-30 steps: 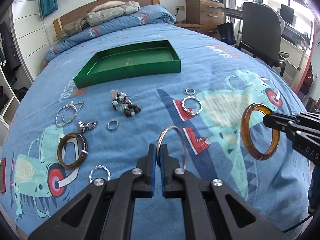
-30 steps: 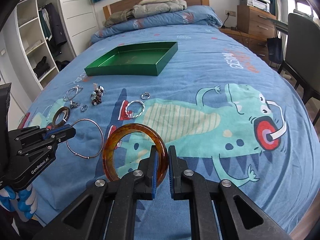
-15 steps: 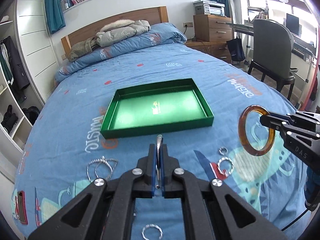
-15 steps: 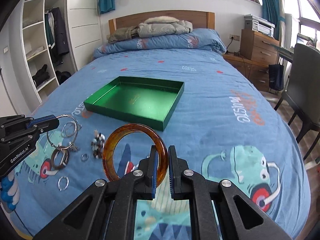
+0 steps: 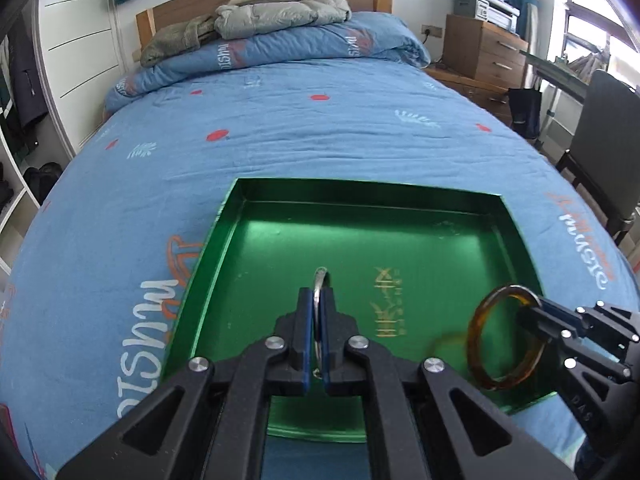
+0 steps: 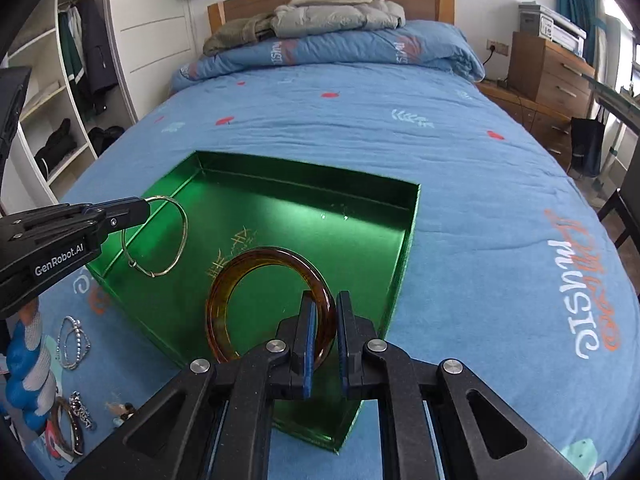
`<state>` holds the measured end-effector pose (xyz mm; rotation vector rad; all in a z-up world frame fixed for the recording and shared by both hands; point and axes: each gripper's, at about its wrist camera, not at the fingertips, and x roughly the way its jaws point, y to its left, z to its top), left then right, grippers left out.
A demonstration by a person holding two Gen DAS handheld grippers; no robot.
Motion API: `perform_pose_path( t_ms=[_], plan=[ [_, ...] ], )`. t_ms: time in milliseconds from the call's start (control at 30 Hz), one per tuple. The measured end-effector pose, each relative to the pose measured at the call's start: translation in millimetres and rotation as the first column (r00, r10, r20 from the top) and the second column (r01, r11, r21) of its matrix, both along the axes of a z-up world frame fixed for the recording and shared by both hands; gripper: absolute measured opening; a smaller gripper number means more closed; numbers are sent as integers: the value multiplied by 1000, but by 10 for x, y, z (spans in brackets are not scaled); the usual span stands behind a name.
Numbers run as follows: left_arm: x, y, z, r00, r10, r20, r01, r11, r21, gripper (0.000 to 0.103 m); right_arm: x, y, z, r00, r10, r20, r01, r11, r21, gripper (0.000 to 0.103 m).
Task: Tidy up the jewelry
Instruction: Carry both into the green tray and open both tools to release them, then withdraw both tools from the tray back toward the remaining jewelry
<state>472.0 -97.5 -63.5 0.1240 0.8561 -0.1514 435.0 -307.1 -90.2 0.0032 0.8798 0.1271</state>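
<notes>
Left gripper (image 5: 319, 300): jaws clamped on a thin silver wire bangle (image 6: 158, 236), held edge-on between the blue pads in the left wrist view, hanging as an open loop with a small clasp at its lower edge in the right wrist view. Positioned over the near-left part of a green tray (image 5: 224, 216), above the tray floor, not resting on it. Right gripper (image 6: 323, 312): jaws clamped on the rim of an amber translucent bangle (image 6: 240, 276), held upright, loop extending to the left of the pads. Positioned over the near-right part of the same tray; contact with the floor cannot be told, though a faint amber reflection shows on the glossy surface beside it. Tray: rectangular, shallow, low walls, gold characters printed on the floor, otherwise bare inside. Seated on a blue bedspread (image 5: 320, 132) printed with red dots, white leaf marks and orange-and-white lettering. Left of the tray on the bedspread, per right wrist view: a silver chain bracelet (image 6: 72, 342), a dark brown bangle (image 6: 72, 428), a small silver ornament (image 6: 82, 410) and a beaded piece (image 6: 122, 410), all well apart from both grippers. A blue-and-white gloved hand (image 6: 28, 364) behind the left gripper. Beyond: folded duvet with a grey jacket (image 5: 276, 12) against a wooden headboard, wooden drawer unit (image 5: 480, 52) to the right.
</notes>
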Motion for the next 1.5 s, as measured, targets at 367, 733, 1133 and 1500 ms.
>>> perform_pose_path(
  t_ms=[367,733,1133,1500],
  plan=[
    [196,317,-435,995,51,-90,-51,999,-2,5,309,126,-325,997,14,-79,-22,995,-100,11],
    [-352,496,320,1000,20,0,-20,994,-111,16,-278,35,372,999,14,41,-13,1000,-18,28],
    [-2208,1008,1168,983,13,185,-9,1000,-26,41,-2077,-16,1298,974,-4,225,-17,996,91,40],
    [-3404,1284,1149,975,11,224,-3,999,-35,51,-3356,-74,1432,961,-72,268,51,995,84,56]
  ],
)
